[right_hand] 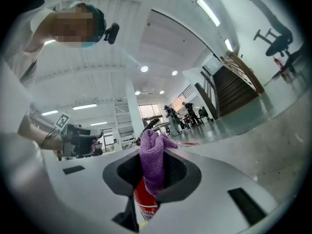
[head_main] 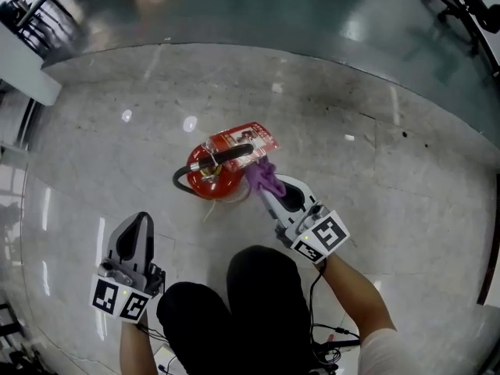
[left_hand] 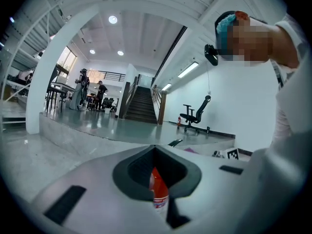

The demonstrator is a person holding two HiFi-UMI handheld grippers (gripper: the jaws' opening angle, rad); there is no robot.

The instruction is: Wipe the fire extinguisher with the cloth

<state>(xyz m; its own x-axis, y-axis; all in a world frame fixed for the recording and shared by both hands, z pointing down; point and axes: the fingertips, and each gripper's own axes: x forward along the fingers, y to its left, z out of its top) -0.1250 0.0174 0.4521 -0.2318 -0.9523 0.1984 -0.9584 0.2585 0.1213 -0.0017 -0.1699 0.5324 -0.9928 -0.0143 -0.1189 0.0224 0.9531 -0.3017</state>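
A red fire extinguisher (head_main: 212, 176) stands on the pale stone floor, with a black handle (head_main: 228, 155) and a red and white tag (head_main: 248, 137) on top. My right gripper (head_main: 266, 186) is shut on a purple cloth (head_main: 261, 175), which lies against the extinguisher's right shoulder. In the right gripper view the cloth (right_hand: 152, 161) sticks up between the jaws, and the red extinguisher (right_hand: 144, 201) shows just below it. My left gripper (head_main: 141, 220) hangs shut and holds nothing, to the lower left and well apart from the extinguisher. In the left gripper view, the red extinguisher (left_hand: 159, 190) shows through the narrow slit between the jaws.
A black hose (head_main: 180, 183) curls at the extinguisher's left. A raised darker floor (head_main: 258, 14) begins behind a step edge at the far side. An office chair (left_hand: 194, 115) stands by the white wall, and stairs (left_hand: 140, 105) rise beyond. The person's dark-clad legs (head_main: 234, 311) are below.
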